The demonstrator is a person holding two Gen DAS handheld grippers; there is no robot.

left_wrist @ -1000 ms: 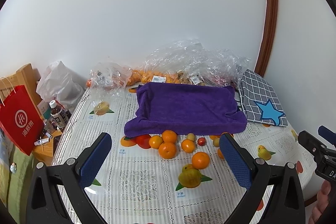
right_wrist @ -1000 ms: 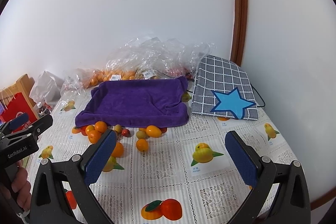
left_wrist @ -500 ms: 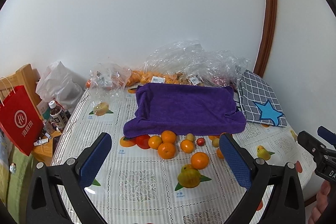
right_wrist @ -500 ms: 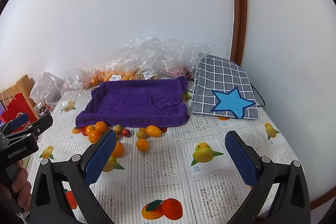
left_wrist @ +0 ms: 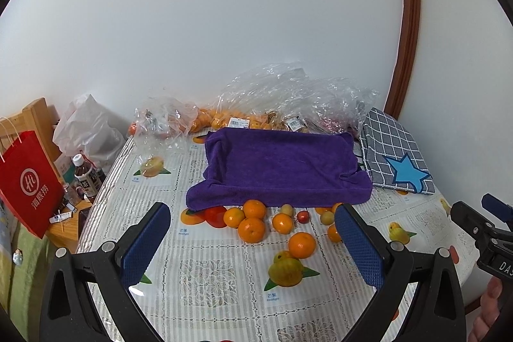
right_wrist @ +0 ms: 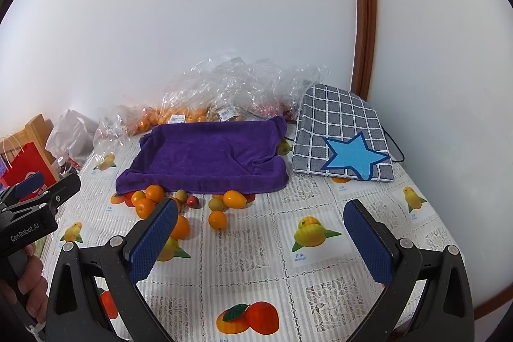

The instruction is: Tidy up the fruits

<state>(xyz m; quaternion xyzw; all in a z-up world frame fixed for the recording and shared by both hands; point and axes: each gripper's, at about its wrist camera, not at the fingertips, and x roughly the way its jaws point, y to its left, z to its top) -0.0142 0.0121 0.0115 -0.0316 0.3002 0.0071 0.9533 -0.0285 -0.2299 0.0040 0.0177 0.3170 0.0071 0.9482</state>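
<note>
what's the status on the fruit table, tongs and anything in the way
Left tongs open, empty. Right tongs open, empty. Loose orange tangerines untouched beside purple towel-lined tray. Path clear.

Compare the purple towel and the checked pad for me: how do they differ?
The purple towel is plain, soft and rumpled, with fruit clustered along its near edge; the checked pad is grey with white lines and a blue star, and looks flat and stiffer. The towel lies mid-table, the pad to its right by the corner. Both sit on the tablecloth, before the plastic bags.
</note>
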